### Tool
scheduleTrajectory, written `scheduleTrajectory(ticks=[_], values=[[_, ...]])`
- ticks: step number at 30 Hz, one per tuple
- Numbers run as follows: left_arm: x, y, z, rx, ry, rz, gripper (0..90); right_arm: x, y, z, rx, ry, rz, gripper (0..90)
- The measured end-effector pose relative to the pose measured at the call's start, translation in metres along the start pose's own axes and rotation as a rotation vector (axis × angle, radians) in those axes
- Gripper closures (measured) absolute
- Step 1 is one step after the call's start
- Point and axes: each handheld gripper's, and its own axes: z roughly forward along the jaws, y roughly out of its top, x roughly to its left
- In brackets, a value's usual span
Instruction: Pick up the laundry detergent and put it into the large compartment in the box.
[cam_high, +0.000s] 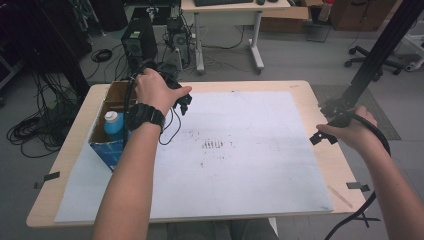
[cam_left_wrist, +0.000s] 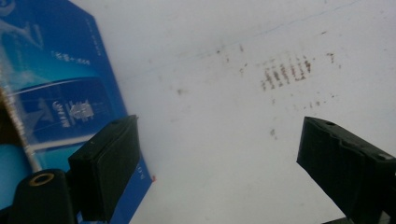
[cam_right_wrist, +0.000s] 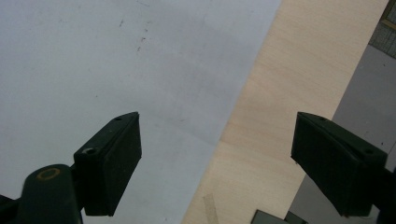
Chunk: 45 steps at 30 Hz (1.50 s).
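high view: left gripper (cam_high: 184, 102) hovers just beside the box (cam_high: 107, 131), bottle (cam_high: 114, 123) upright inside at approx 8 o'clock from it. right gripper (cam_high: 320, 136) well apart at table (cam_high: 300, 90) edge, so left is nearer.
left gripper view: jaws wide, empty; box (cam_left_wrist: 56, 88) at 9 o'clock.
right gripper view: jaws wide, empty, over sheet (cam_right_wrist: 116, 60) edge.

I had the left forearm stretched far forward, a black watch on its wrist, the left hand (cam_high: 156, 90) wrapped over the black two-jaw left gripper (cam_high: 185, 102), whose jaws stood wide apart. The right hand (cam_high: 350, 132) sat nearer, holding the black right gripper (cam_high: 320, 137), jaws likewise spread wide, cable trailing back.
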Motion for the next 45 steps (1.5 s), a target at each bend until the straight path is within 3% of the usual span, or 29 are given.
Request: scheduleTrajectory(ticks=[12,45], values=[[-0.012,0.004,0.016,0.029,-0.010,0.006,13.3,-0.005,-0.004,0.004,0.007,0.005,0.009,16.2],[-0.019,0.001,0.017,0.036,-0.007,0.012,13.5,-0.005,-0.011,0.001,-0.003,0.009,0.016,16.2]])
